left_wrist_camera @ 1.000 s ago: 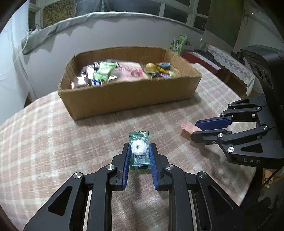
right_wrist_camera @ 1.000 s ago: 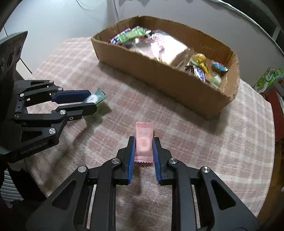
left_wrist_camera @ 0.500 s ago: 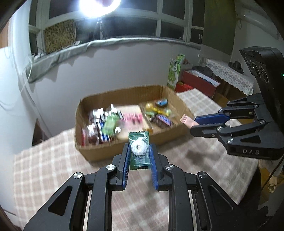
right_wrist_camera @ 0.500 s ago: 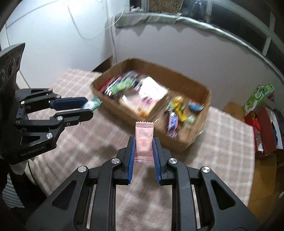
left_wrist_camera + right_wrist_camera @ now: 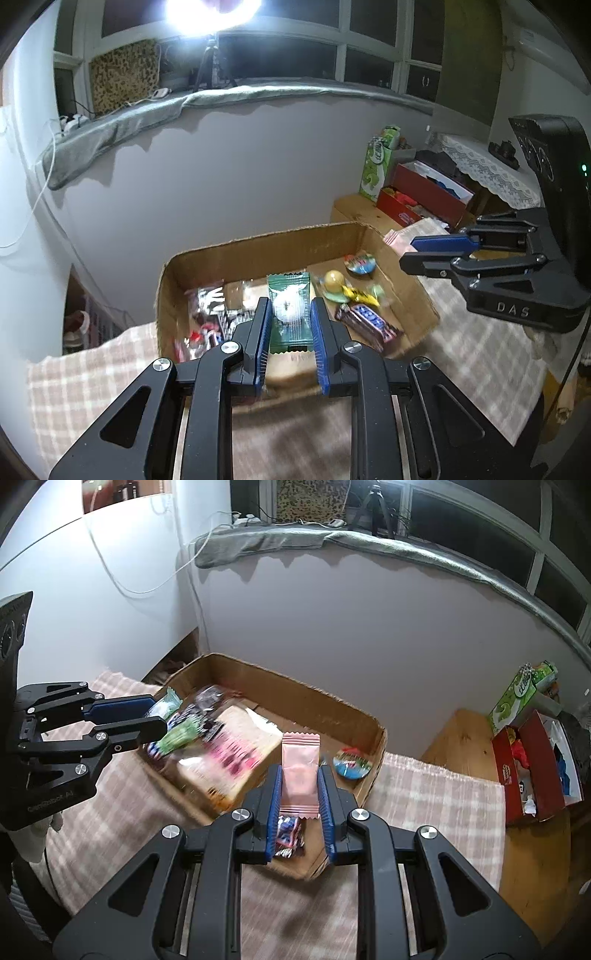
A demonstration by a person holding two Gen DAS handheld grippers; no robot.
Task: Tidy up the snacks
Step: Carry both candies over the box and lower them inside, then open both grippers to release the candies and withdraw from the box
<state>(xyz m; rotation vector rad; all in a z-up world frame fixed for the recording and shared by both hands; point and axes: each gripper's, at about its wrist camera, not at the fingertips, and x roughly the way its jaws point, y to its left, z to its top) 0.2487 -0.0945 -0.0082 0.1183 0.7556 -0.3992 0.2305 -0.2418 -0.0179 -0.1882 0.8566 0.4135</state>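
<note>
A green sachet (image 5: 289, 314) is clamped by the left gripper (image 5: 289, 325) and a pink sachet (image 5: 300, 773) by the right gripper (image 5: 300, 797), both held above the cardboard box (image 5: 258, 245). Both are judged light, crinkly and slippery; mid-body holds are judged sound.

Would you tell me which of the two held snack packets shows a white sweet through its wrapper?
The green packet in the left gripper; the right gripper's pink packet looks opaque.

Looks like a home room: checked tablecloth (image 5: 480, 369) on the table, grey blanket (image 5: 369, 542) along the windowsill, lace cover (image 5: 491, 173) far right, red boxes (image 5: 532, 768) on the wood floor.
</note>
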